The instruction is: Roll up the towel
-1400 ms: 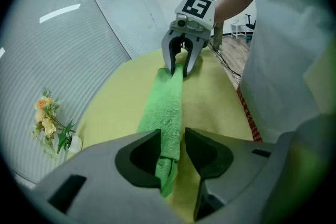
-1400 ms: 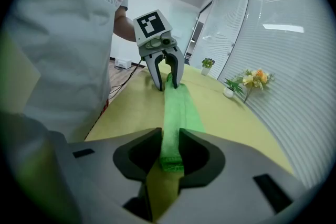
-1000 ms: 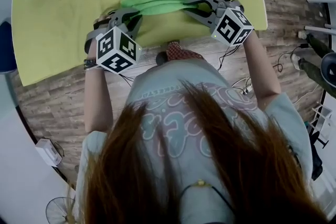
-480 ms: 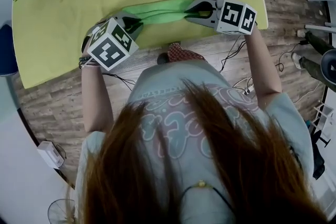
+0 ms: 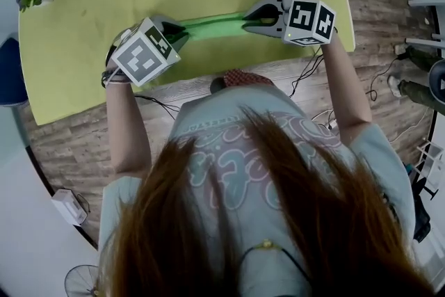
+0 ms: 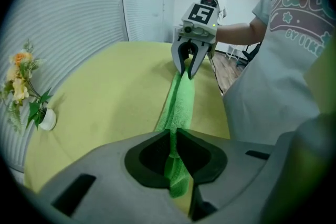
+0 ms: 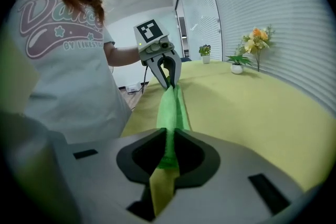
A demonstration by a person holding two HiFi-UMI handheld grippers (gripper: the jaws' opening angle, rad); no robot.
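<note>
My left gripper (image 5: 175,32) and right gripper (image 5: 247,17) each clamped an end of the bright green terry towel (image 5: 208,23), stretched over the yellow-green table (image 5: 83,24).

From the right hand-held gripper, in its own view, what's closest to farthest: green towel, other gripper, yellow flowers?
1. Green cloth towel: pinched in the right hand-held gripper.
2. Left hand-held gripper: straight ahead, at the towel's far end.
3. Orange-and-yellow flowers in a white pot: farthest, off to the right.
</note>
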